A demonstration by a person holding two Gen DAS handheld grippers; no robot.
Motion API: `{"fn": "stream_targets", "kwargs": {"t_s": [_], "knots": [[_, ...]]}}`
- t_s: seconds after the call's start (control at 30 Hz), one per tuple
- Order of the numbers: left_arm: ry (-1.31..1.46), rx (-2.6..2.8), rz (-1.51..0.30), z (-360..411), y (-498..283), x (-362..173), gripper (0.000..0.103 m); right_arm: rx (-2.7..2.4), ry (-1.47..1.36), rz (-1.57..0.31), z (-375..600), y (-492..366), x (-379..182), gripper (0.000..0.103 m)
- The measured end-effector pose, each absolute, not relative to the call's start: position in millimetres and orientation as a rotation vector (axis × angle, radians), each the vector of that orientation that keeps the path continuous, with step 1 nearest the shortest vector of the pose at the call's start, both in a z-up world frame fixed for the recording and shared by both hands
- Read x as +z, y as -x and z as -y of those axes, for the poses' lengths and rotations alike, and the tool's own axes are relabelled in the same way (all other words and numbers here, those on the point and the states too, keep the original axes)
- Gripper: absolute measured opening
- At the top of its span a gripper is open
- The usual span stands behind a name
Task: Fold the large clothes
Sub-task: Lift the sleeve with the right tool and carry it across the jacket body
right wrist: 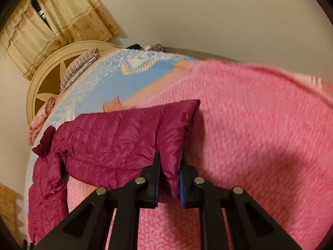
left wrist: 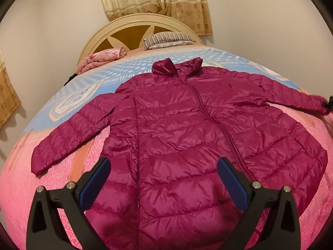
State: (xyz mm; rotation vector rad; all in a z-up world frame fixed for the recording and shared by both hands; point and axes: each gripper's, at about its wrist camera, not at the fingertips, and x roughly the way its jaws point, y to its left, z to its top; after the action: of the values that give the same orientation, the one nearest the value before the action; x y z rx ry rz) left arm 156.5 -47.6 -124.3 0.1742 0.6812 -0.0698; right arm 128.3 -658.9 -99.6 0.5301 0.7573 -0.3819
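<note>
Right gripper [right wrist: 169, 182] clamped on the cuff end of the magenta puffer jacket's [left wrist: 187, 129] sleeve [right wrist: 129, 137], quilted fabric bunched between the black finger and the blue-padded one. Left gripper [left wrist: 163, 182] spread wide over the lower front panel, nothing between the fingers; contact with the fabric not clear from this angle.

Hem cut off behind the left gripper's black frame and the bottom edge of the left wrist view. Far tip of the held sleeve blurred at the right rim of that view, with only a dark speck of the right gripper showing there. Most of the body out of frame in the right wrist view, only sleeve, shoulder and collar [right wrist: 46, 140] visible. Bed edges smeared by blur at the right.

Laid front up on the pink and blue bedspread [left wrist: 25, 187], zipper [left wrist: 216, 123] closed. Long axis from hem near the left gripper up to the collar, pointing toward the headboard [left wrist: 133, 31] and striped pillow [left wrist: 168, 39]. One sleeve [left wrist: 70, 133] flat, angled down and out to the left; the other stretched out to the right, raised off the bedspread at the cuff in the right gripper.
</note>
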Motion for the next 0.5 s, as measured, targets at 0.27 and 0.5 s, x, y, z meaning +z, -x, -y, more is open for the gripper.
{"fn": "stream_targets", "kwargs": {"t_s": [0.27,0.5], "knots": [[-0.140,-0.069,-0.668,35,-148,-122,0.103,-0.366,-0.323,-0.602,631,-155,10,0.010],[-0.125,-0.063,-0.667,27,-146,-121,0.103,-0.255,-0.108,-0.469,552,-173,99,0.009]]}}
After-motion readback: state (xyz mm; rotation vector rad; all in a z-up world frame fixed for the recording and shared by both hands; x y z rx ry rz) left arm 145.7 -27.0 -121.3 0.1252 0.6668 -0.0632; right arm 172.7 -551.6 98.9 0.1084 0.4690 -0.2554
